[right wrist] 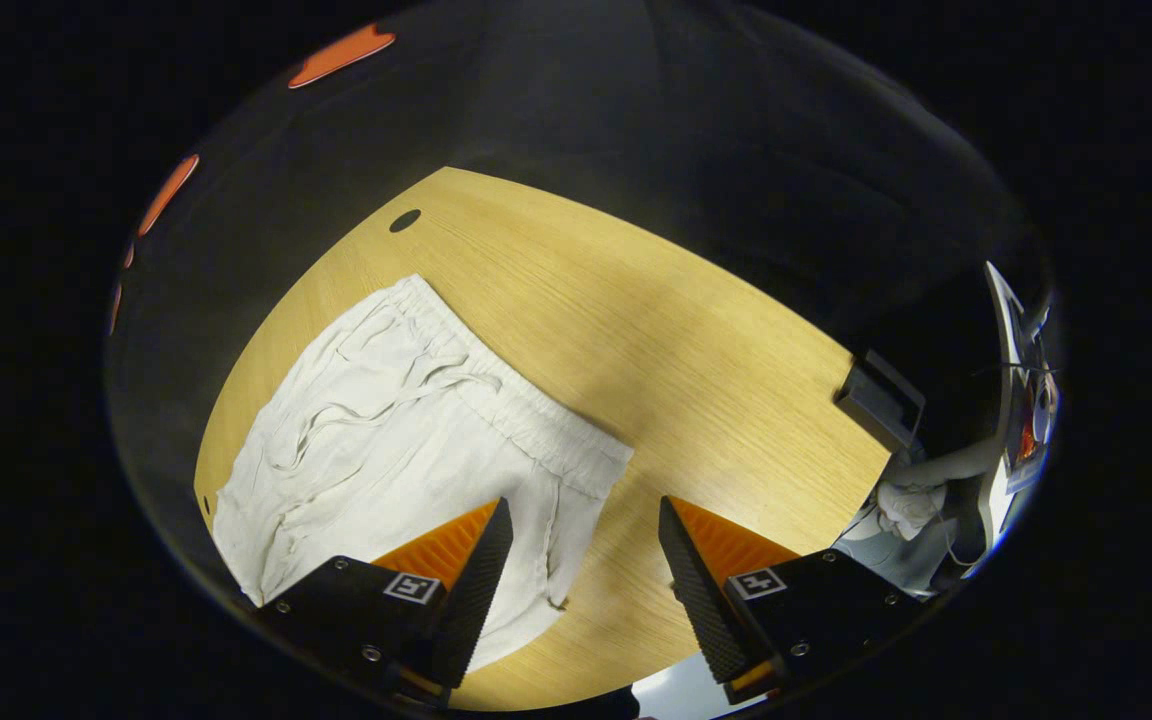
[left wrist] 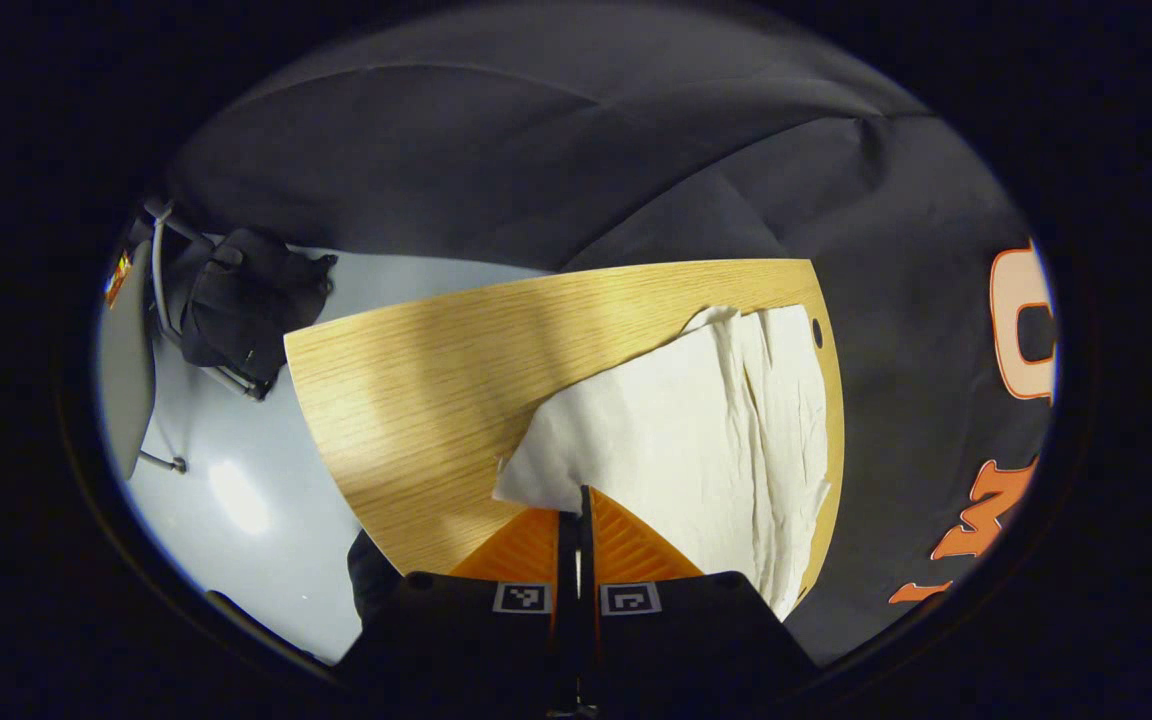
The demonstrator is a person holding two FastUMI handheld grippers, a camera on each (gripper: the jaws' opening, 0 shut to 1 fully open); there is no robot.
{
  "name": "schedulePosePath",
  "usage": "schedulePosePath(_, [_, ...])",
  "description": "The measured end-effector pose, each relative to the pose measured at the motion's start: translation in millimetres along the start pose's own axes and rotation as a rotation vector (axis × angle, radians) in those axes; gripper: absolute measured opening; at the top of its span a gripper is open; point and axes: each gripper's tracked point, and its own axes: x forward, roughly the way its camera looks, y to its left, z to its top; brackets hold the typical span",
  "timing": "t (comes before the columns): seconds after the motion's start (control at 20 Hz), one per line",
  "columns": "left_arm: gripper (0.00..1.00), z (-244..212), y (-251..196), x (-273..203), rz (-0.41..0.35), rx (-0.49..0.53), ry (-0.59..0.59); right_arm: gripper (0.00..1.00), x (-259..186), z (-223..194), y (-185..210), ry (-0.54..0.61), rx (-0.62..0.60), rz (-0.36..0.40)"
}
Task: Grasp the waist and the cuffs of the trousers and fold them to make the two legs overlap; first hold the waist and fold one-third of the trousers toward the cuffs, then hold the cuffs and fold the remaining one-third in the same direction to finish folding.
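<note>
White cotton trousers (right wrist: pixel 406 440) spread on the wooden table (right wrist: pixel 696 340): soft, light, floppy (likely to sag). Left gripper (left wrist: pixel 576 510) fingers clamped on a cuff corner; right gripper (right wrist: pixel 584 535) fingers apart above the waistband (right wrist: pixel 536 420). Best pinched at waistband.

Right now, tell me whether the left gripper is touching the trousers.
Touching. In the left gripper view, the left gripper is shut on a corner of the white trousers, whose fabric lifts off the table.
</note>
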Motion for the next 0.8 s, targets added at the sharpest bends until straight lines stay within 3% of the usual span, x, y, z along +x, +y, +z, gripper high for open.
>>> schedulePosePath(0.1, [0.04, 1, -7, -4, 0.004, 0.017, -0.009, 0.83, 13, 4, -4, 0.011, 0.043, -0.021])
schedulePosePath(0.35, [0.04, -4, -17, -3, 0.026, 0.027, -0.016, 0.34, 34, -6, -6, 0.081, 0.132, -0.049])
schedulePosePath(0.4, [0.04, -2, -19, -6, 0.029, 0.032, -0.017, 0.35, 39, -1, -6, 0.058, 0.162, -0.048])
schedulePosePath(0.55, [0.04, -2, -28, -6, 0.022, 0.045, -0.013, 0.16, 36, -4, 1, 0.064, 0.244, -0.009])
schedulePosePath(0.65, [0.04, 5, -35, -6, 0.002, 0.043, -0.024, 0.04, 34, 1, 6, 0.062, 0.306, 0.064])
schedulePosePath(0.8, [0.04, 17, -46, -10, -0.023, 0.049, -0.050, 0.01, 26, 18, 1, 0.017, 0.409, 0.118])
